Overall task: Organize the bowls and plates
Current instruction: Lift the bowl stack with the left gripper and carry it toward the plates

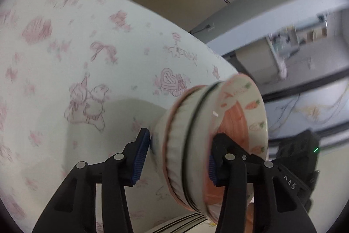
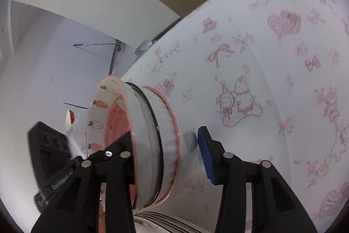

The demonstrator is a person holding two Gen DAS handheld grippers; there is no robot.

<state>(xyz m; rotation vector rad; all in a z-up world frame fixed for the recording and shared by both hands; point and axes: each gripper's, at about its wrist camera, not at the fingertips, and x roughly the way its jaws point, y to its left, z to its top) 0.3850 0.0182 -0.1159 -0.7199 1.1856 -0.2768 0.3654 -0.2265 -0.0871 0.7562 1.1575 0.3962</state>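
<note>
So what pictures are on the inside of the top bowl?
Orange carrots on white inside the top bowl, clearest in the left wrist view.

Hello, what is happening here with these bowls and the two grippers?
A person is working with two handheld grippers over a table covered with a pink-printed cloth. Both reach around a stack of nested bowls from opposite sides. On each, the left gripper and the right gripper, one finger is inside the top bowl, the other outside near the base. Whether the pads already press is unclear. A striped dish sits below.
</note>
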